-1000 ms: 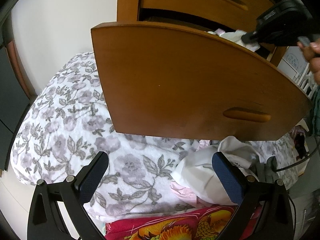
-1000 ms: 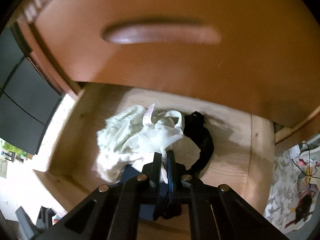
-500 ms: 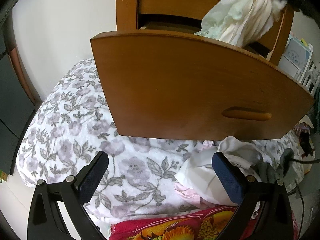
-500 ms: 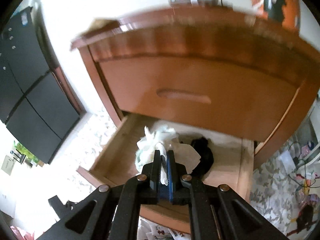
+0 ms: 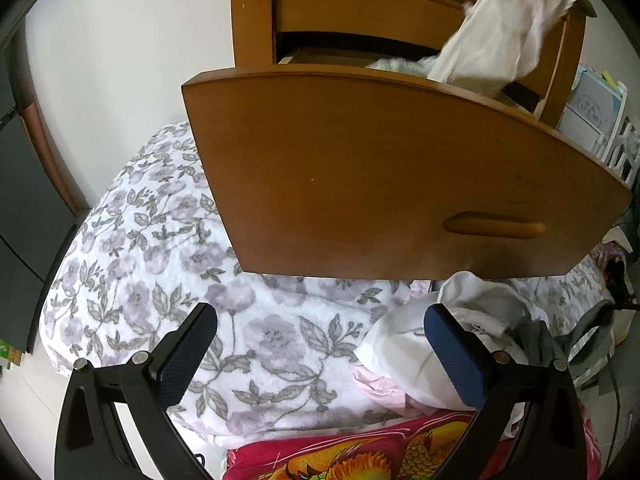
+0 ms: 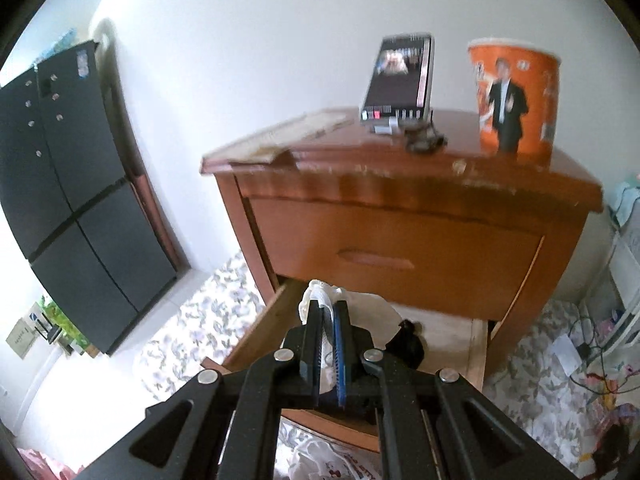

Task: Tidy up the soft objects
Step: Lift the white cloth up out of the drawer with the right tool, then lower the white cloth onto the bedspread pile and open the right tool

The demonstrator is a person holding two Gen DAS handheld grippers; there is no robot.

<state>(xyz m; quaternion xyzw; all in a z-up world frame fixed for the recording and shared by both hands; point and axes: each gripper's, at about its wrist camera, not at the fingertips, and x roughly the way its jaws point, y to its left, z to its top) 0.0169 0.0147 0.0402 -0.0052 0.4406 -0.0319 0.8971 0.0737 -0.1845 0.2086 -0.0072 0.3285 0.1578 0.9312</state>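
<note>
The right gripper has lifted the white garment above the drawer, jaws clenched on it; limp, light cloth, best pinched at a bunched fold. The left gripper gapes empty.

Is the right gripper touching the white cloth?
Touching. The right wrist view shows the right gripper shut on the white cloth, fabric bunched between its pads.

Right gripper: up from inside the open drawer to well above it, now facing the nightstand top. White cloth: lifted off the drawer floor, hanging clamped from the closed jaws, above the drawer's right side. Black item: uncovered on the drawer floor.
</note>
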